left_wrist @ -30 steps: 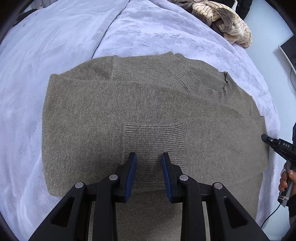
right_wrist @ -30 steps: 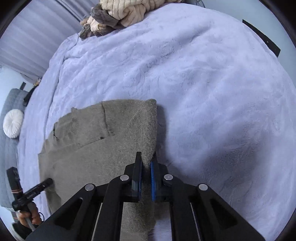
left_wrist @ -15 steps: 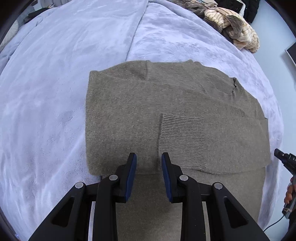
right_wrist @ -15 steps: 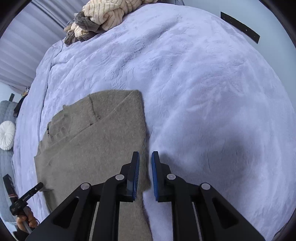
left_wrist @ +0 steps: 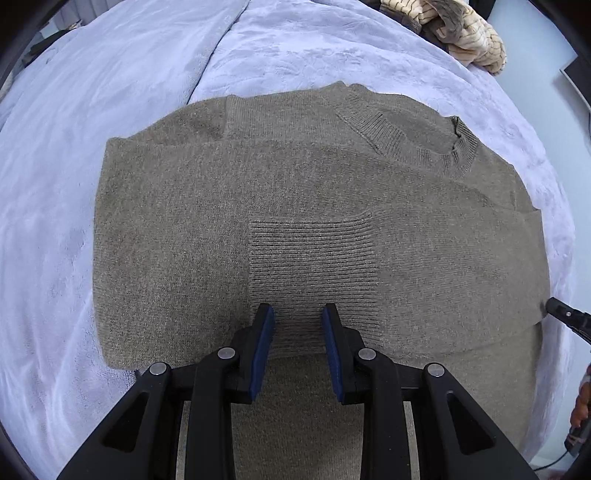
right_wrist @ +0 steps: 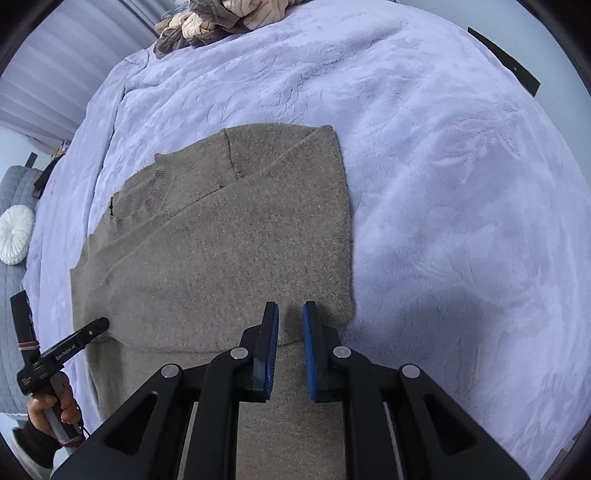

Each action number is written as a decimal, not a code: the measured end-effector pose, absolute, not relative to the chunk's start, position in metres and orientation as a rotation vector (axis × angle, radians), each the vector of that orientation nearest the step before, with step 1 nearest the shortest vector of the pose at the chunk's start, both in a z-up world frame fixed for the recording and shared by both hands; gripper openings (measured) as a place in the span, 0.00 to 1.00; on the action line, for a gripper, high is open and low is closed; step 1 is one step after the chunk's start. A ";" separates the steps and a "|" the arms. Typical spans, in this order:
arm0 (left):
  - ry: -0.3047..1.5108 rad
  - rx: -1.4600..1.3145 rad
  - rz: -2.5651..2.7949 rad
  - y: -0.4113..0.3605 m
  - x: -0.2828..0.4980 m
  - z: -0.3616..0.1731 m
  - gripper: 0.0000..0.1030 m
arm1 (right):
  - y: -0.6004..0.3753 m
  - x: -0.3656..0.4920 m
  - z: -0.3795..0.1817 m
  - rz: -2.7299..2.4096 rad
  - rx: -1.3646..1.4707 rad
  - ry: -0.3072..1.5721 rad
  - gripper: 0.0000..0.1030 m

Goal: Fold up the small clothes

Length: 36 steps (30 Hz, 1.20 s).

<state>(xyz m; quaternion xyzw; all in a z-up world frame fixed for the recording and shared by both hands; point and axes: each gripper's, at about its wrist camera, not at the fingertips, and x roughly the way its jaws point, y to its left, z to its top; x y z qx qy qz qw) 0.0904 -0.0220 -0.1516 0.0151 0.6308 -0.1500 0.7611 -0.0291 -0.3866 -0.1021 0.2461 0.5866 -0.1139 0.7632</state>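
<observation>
A taupe knit sweater (left_wrist: 314, 221) lies partly folded on a lavender bed (left_wrist: 110, 92). The left claw (left_wrist: 298, 332), jaws apart and empty, hovers over its ribbed cuff (left_wrist: 314, 258). Only the right wrist view shows the sweater's folded edge, where the right claw (right_wrist: 290, 332) hangs slightly apart, gripping nothing.

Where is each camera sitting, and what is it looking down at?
Left wrist view: sits on the left gripper, looking steeply down at the folded olive-brown knit sweater; its own black fingers with blue pads show, jaws open.
Right wrist view: sits on the right gripper, over the sweater's edge; its fingers show, nothing between them, plus a hand holding the other gripper.
Both share the sweater, the lilac plush blanket and the heap of cream and brown clothes.
</observation>
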 end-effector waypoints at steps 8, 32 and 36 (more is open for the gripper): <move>1.385 0.008 -0.285 -0.015 0.092 -0.138 0.29 | -0.389 -0.028 -0.126 -0.280 0.465 1.360 0.07; 1.424 0.037 -0.235 0.009 0.061 -0.102 0.29 | -0.353 -0.075 -0.077 -0.266 0.640 1.363 0.13; 1.420 0.079 -0.243 0.013 0.037 -0.088 0.29 | -0.344 -0.077 -0.068 -0.257 0.644 1.354 0.40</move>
